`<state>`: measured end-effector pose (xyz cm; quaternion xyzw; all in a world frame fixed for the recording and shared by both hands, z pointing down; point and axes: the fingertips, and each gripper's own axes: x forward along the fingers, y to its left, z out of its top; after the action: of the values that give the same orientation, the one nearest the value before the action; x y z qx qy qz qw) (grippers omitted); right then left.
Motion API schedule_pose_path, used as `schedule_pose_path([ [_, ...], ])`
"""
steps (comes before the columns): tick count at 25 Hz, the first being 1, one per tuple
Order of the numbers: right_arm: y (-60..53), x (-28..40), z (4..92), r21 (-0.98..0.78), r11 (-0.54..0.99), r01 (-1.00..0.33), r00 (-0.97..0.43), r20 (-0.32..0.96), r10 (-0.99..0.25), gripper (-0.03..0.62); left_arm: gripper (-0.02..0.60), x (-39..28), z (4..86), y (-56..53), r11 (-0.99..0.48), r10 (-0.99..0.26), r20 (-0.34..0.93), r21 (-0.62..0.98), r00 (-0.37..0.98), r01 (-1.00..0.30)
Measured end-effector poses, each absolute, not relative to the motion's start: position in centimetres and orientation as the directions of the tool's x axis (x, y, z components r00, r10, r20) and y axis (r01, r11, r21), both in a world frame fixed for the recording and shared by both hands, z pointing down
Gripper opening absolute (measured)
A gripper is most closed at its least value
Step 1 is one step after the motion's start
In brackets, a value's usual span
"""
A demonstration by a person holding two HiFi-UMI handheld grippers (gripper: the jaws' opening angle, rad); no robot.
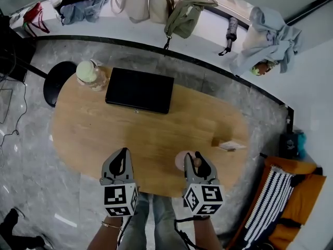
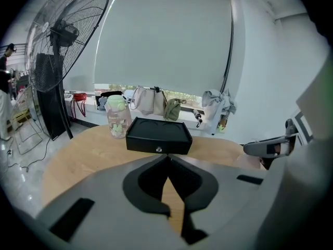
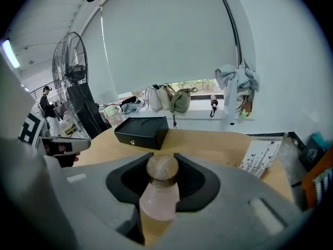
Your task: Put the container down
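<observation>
A pale pink container (image 1: 181, 161) with a round wooden stopper (image 3: 162, 170) stands upright between the jaws of my right gripper (image 1: 194, 155), which is shut on its body (image 3: 159, 196). It is over the front edge of the oval wooden table (image 1: 93, 129); whether its base touches the wood is hidden. My left gripper (image 1: 124, 151) hovers a short way to the left, at the same front edge. Its jaws meet at the tips with nothing between them (image 2: 167, 158).
A black box (image 1: 139, 90) lies at the table's far side, with a green-lidded jar (image 1: 89, 74) to its left. A patterned card (image 1: 229, 145) lies near the right edge. A black stool (image 1: 56, 81) stands at the left, and bags (image 1: 182, 14) line the window ledge.
</observation>
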<state>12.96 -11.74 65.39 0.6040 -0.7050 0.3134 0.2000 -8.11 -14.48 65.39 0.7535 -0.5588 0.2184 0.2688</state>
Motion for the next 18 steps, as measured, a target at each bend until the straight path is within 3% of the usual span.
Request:
schedule_pose_path([
  [18, -19.6, 15.0, 68.9, -0.149, 0.114, -0.982, -0.185, 0.668, -0.721, 0.126, -0.003, -7.7, 67.4, -15.8, -0.207, -0.706, 0.656, 0.17, 0.267, -0.963],
])
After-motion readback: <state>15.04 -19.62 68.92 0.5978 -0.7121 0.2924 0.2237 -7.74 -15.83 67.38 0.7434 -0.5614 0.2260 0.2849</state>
